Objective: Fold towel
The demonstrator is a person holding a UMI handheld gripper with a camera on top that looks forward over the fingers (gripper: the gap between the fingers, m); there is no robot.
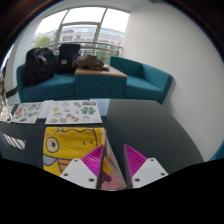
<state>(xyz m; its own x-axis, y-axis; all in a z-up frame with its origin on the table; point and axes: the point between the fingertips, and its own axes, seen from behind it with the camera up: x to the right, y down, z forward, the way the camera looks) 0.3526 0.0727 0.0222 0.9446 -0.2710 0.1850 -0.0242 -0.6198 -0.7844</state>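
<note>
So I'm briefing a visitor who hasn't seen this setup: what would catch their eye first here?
Probably the yellow patterned towel on the dark table, lying just ahead of the open gripper and partly under its left finger, with nothing held between the pink pads. Next, the teal sofa under the bright window, then the printed sheets beyond the towel.

Colours as I see them from my gripper (113, 165): its pads (93, 160) magenta, the finger bodies white; near left, towel (62, 147) yellow with pink and white cartoon print; table (150, 125) dark, almost black; far left on it, printed sheets (72, 111) white with small multicoloured figures; far side, sofa (140, 78) teal; on it, bags (42, 65) black; between its sections, low table (100, 72) brown wood; window frames (85, 25) pale grey.
</note>
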